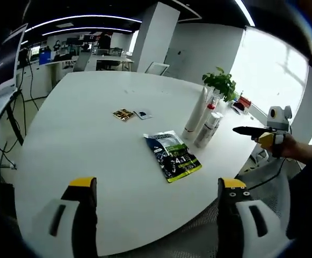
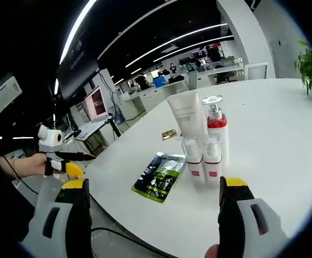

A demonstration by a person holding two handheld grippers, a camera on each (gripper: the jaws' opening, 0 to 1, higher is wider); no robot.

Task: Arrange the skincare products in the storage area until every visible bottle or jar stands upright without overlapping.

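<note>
On the white round table (image 1: 80, 140) a tall white tube (image 1: 196, 112) and a pump bottle with a red band (image 1: 208, 128) stand upright and close together. A dark green-and-blue sachet (image 1: 173, 156) lies flat just in front of them. My left gripper (image 1: 158, 215) is open, back from the table's near edge. In the right gripper view the tube (image 2: 187, 114) and pump bottle (image 2: 216, 126) stand behind two small clear-capped bottles (image 2: 193, 161) (image 2: 212, 160), with the sachet (image 2: 160, 176) to their left. My right gripper (image 2: 156, 215) is open and holds nothing.
A small brown packet (image 1: 123, 114) and a little card (image 1: 142, 114) lie mid-table. A potted plant (image 1: 220, 83) stands at the far edge. A hand holds the right gripper (image 1: 251, 134) off the table's right side; the left gripper (image 2: 83, 163) hovers off its left. Office desks lie beyond.
</note>
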